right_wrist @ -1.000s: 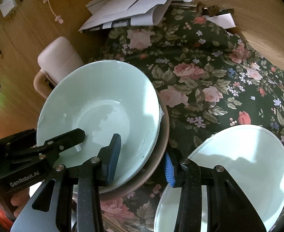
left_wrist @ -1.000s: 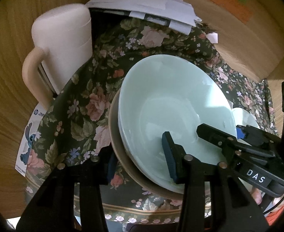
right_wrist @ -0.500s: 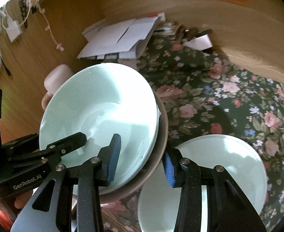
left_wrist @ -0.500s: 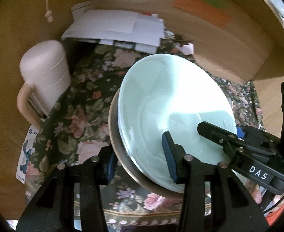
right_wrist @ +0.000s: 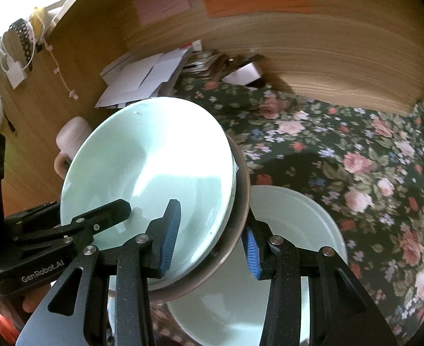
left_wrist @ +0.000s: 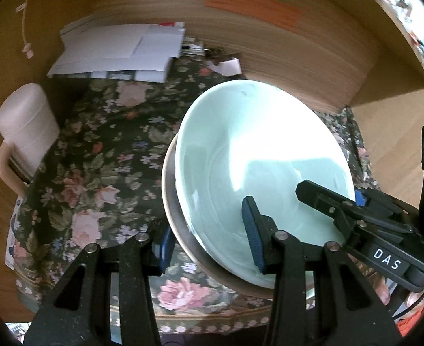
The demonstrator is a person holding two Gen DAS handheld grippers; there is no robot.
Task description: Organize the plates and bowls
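Note:
A stack of bowls hangs tilted above the floral tablecloth: a pale green bowl (left_wrist: 258,158) nested in a brown bowl (left_wrist: 168,196). My left gripper (left_wrist: 209,242) is shut on the stack's left rim, one pad inside the green bowl and one under the brown one. My right gripper (right_wrist: 210,242) is shut on the opposite rim of the green bowl (right_wrist: 154,167) and brown bowl (right_wrist: 242,184). Each gripper shows in the other's view: the right gripper (left_wrist: 356,204) and the left gripper (right_wrist: 119,207). A white plate (right_wrist: 295,225) lies on the cloth under the stack's right side.
A pale pink lidded jug (left_wrist: 24,127) stands at the table's left edge. White papers (left_wrist: 119,52) are piled at the back by a wooden wall with coloured notes (right_wrist: 255,0). The floral cloth (right_wrist: 370,173) is bare to the right.
Both grippers have lifted the bowl stack up and back from the table. The jug and papers look smaller, and the white plate now lies partly beneath the stack.

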